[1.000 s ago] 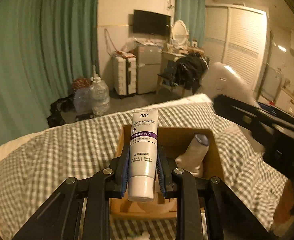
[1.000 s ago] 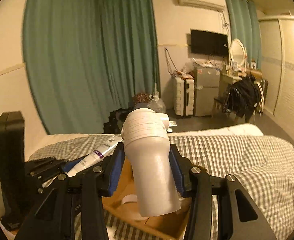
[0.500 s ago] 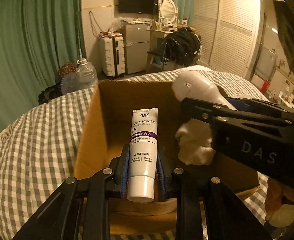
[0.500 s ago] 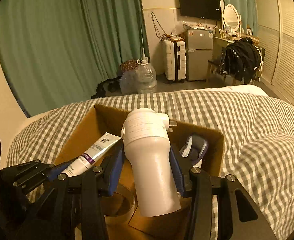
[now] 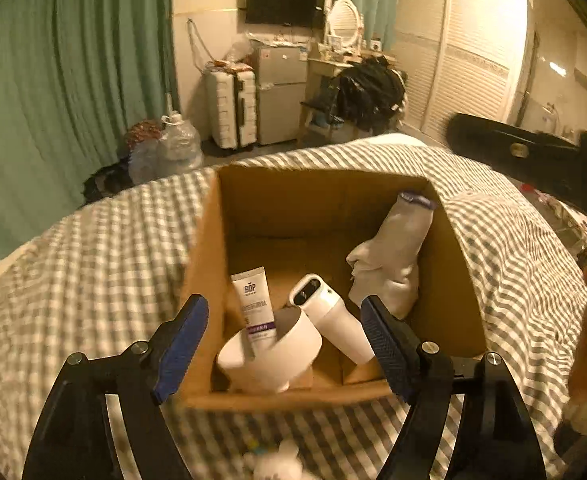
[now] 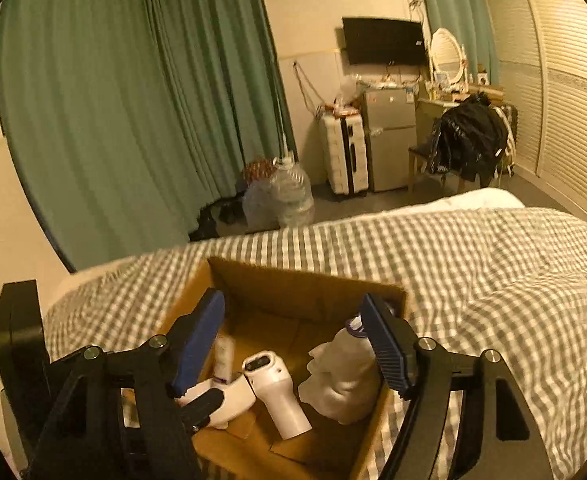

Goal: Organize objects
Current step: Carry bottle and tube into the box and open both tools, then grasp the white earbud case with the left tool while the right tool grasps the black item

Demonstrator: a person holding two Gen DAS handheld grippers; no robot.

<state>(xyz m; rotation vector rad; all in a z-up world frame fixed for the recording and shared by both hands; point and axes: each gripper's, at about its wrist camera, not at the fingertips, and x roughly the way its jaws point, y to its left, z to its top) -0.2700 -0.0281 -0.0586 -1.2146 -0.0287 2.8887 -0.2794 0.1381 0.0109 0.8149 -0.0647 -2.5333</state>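
Both the left hand-held gripper (image 5: 283,338) and the right hand-held gripper (image 6: 293,344) are released and hold nothing. The tube (image 5: 254,307) and the white bottle (image 5: 335,322) lie inside the cardboard box (image 5: 449,280) on the bed (image 5: 93,256). The tube sits at 9 o'clock from the bottle.

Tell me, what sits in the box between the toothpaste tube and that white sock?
In the left wrist view, a white handheld device lies between the toothpaste tube and the sock, inside the cardboard box.

boxes: 1 cardboard box (image 5: 449,280) | tubes: 1 tube (image 5: 255,304) | bottles: 1 white bottle (image 5: 335,322) | bowls: 1 white bowl (image 5: 281,354) | socks: 1 white sock (image 5: 393,256)
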